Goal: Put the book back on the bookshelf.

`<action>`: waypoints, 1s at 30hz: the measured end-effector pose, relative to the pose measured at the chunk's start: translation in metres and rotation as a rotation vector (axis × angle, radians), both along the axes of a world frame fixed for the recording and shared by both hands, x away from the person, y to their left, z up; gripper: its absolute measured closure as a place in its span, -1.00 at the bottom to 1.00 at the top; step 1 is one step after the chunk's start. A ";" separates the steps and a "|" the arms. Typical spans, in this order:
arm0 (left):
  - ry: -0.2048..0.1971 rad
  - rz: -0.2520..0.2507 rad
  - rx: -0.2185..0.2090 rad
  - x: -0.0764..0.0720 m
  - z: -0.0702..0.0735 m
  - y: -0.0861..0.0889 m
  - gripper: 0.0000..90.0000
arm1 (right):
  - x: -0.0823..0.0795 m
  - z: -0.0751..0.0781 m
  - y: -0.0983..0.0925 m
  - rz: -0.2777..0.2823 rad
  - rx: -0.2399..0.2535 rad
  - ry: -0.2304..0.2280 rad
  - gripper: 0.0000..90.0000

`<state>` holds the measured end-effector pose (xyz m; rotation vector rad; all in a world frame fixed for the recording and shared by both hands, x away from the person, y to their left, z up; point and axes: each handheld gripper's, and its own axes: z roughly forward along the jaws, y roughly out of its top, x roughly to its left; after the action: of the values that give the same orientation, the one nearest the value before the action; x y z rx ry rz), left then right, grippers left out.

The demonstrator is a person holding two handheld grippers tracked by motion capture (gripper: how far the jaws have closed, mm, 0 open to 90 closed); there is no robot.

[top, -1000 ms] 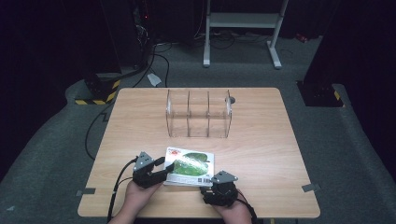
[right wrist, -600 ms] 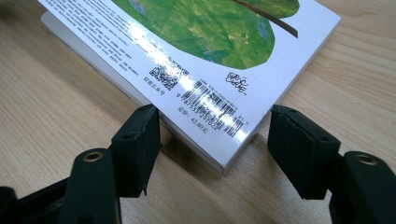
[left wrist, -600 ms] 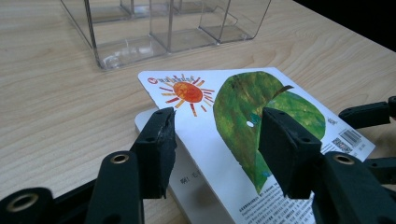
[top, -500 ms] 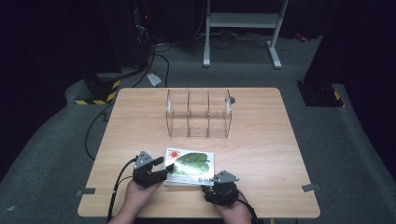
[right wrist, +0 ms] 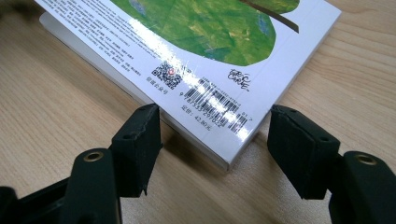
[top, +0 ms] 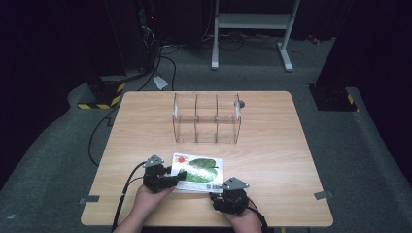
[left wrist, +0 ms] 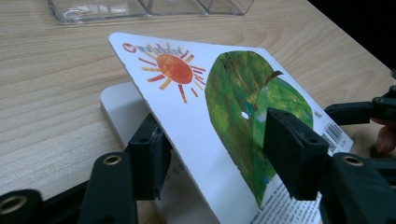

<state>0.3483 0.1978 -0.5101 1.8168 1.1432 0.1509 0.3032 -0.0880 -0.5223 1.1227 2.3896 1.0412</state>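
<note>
The book point(top: 198, 168) has a glossy white cover printed with a large mottled green leaf, dark and yellowish greens mixed, with a brown stem. Toward the cover's far corner from the leaf sits an orange-red sun with orange and yellow rays. Near the leaf's other end are a black barcode, a black QR code with a red centre, and lines of small black print. The pages below the cover are plain white. The table point(top: 272, 145) under the book is pale wood with fine grain. The fingers point(left wrist: 289, 149) beside the leaf are matt black. The organiser point(top: 206, 119) beyond the book is clear.
</note>
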 end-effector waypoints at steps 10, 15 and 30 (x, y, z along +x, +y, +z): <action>-0.014 -0.035 0.019 -0.001 0.000 0.002 0.12 | -0.004 0.003 -0.010 0.005 0.049 -0.006 -0.25; -0.018 -0.064 0.043 -0.001 -0.002 0.003 0.22 | -0.001 0.007 -0.020 -0.019 0.087 -0.007 -0.14; -0.152 -0.123 0.098 -0.014 -0.003 0.003 0.36 | 0.032 0.024 -0.023 -0.054 0.162 -0.020 -0.14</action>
<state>0.3344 0.2007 -0.5133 1.9218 0.9295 0.2722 0.3349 -0.1114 -0.4983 1.2172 2.2799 1.2404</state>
